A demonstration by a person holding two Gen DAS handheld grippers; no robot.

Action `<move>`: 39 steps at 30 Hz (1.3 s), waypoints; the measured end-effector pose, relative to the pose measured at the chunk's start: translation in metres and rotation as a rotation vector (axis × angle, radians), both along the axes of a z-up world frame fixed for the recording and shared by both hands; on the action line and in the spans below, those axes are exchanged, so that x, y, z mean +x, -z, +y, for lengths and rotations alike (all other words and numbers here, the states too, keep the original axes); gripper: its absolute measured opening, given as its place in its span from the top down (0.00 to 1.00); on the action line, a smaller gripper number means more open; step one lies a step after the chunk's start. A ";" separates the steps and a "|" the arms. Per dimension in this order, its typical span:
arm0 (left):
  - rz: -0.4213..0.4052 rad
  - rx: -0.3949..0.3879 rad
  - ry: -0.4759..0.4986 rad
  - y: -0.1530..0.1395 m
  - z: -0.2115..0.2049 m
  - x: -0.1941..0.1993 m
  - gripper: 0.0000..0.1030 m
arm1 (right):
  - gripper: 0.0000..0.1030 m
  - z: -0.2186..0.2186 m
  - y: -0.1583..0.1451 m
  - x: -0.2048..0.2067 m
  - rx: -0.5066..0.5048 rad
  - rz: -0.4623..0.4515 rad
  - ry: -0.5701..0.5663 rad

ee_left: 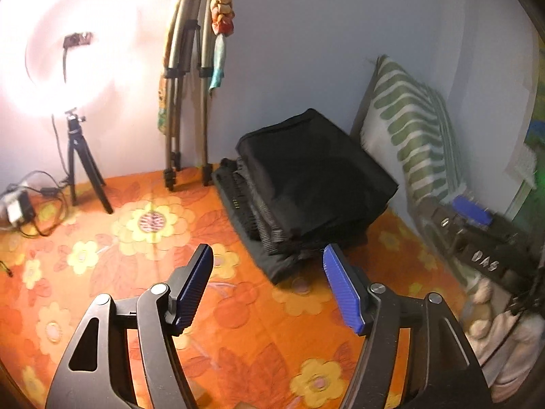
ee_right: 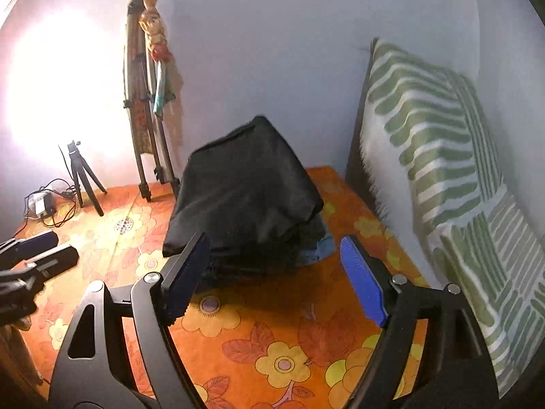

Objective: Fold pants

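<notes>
While both grippers hang above the orange floral sheet [ee_left: 238, 306], the readings are as follows.

Pants: black pants [ee_left: 313, 170] lie folded into a compact block, uppermost on a stack of clothes [ee_left: 269, 235].
Pants surface: smooth, matte, dark; top face flat, front edge rounded over the layers below.
Pants position: at the back of the sheet, near the wall [ee_left: 306, 34], ahead of both grippers and apart from them.
Stack: grey ribbed and dark folded layers show below the pants in the left wrist view; a blue garment [ee_right: 318, 250] shows at the stack's base in the right wrist view.
Left gripper [ee_left: 267, 286]: fingers spread wide, nothing between them; blue pads [ee_left: 340, 289] face inward.
Right gripper [ee_right: 276, 276]: fingers spread wide, nothing between them; the stack's near edge sits just beyond the tips.
Left gripper, right wrist view: its dark fingers [ee_right: 41, 252] appear at the left edge, low over the sheet.
Pillow [ee_right: 436, 156]: green and white stripes, leaning against the wall to the right of the stack.
Ring light [ee_left: 68, 61]: lit, glare heavy, mounted on a small black tripod [ee_left: 78, 167] at back left.
Large tripod [ee_left: 187, 85]: folded, leaning on the wall, with coloured cloth [ee_left: 221, 17] hanging from its top.
Cables [ee_left: 30, 204]: a loose bundle with an adapter beside the small tripod.
</notes>
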State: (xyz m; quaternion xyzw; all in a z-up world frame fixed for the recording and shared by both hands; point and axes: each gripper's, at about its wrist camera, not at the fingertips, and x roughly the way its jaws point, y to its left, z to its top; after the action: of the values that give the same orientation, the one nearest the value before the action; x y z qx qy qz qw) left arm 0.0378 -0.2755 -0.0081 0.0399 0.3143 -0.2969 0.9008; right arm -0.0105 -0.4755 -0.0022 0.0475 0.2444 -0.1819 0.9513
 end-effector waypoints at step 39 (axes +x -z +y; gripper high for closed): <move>-0.037 0.033 -0.037 0.001 0.003 -0.013 0.17 | 0.04 0.014 0.002 -0.003 -0.042 -0.038 0.021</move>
State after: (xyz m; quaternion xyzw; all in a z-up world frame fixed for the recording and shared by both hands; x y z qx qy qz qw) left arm 0.0248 -0.2721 -0.0096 0.0543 0.3032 -0.2741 0.9110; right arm -0.0134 -0.4619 -0.0038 0.0336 0.2221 -0.1960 0.9545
